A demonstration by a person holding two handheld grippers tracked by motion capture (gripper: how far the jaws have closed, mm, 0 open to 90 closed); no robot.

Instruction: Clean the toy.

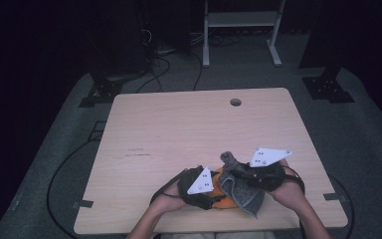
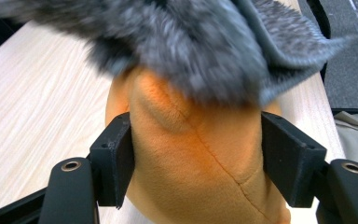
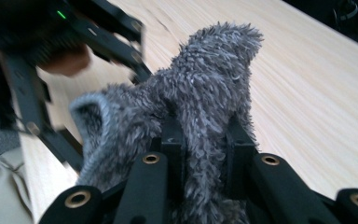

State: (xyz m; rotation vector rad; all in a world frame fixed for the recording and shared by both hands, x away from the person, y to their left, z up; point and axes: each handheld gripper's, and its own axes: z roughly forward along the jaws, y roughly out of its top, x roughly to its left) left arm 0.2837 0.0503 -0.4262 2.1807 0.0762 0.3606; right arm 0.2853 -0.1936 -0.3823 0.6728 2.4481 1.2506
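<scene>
Orange plush toy between left claw pads, perhaps squeezed.

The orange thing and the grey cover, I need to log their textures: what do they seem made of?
The orange thing looks like short-pile plush, matte, with a stitched seam, probably stuffed. The grey cover looks like shaggy, fleecy fabric with long fuzzy fibres; its edge looks knitted or ribbed.

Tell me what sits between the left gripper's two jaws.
An orange plush toy, pressed by both jaws in the left gripper view; a grey fuzzy cloth drapes over its top.
</scene>
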